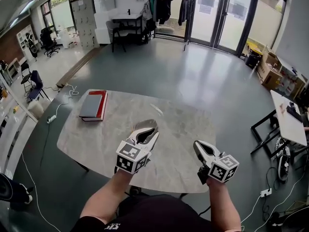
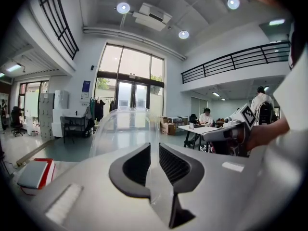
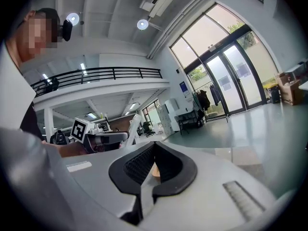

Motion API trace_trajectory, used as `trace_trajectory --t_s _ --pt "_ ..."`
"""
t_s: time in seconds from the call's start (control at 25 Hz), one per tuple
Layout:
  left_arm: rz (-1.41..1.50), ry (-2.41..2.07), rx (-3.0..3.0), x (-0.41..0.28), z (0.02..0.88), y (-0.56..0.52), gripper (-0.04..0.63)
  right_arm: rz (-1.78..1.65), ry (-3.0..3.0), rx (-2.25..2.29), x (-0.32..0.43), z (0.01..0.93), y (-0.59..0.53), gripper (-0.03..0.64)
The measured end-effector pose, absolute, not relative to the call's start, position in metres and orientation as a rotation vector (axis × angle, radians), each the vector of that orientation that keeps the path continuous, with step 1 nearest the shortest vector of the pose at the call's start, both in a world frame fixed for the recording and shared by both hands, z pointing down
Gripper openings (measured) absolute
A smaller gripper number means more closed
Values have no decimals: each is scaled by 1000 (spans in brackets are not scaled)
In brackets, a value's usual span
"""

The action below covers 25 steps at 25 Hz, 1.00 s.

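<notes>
Left gripper [image 2: 154, 148] pinches the clear cup [image 2: 122, 129] by its wall; it could buckle or slip. Right gripper [image 3: 154, 150] nips a tan bit [image 3: 155, 171].

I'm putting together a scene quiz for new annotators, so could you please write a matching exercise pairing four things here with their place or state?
Things:
1. book
2. left gripper
3. right gripper
4. hanging clothes

Place or state:
a. shut on a small tan thing
b. beside the glass doors
c. lying on the far left part of the table
d. shut on a clear plastic item

Pairs: 1-c, 2-d, 3-a, 4-b.
</notes>
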State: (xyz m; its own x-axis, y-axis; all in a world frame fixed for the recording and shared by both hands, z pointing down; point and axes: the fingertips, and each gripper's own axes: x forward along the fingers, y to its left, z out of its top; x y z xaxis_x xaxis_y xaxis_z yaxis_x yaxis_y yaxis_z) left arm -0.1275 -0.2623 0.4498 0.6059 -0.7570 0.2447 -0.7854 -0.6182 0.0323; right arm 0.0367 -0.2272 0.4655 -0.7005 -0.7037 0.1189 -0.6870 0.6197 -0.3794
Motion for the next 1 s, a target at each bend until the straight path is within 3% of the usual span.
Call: trace_trajectory --t_s 0.48,1.0 --pt "302 -1231 2746 -256 437 -285 57 -632 2742 -1224 -106 462 -248 14" --pt "196 -1296 2675 -266 432 -289 57 -391 2761 -1305 -67 424 -243 12"
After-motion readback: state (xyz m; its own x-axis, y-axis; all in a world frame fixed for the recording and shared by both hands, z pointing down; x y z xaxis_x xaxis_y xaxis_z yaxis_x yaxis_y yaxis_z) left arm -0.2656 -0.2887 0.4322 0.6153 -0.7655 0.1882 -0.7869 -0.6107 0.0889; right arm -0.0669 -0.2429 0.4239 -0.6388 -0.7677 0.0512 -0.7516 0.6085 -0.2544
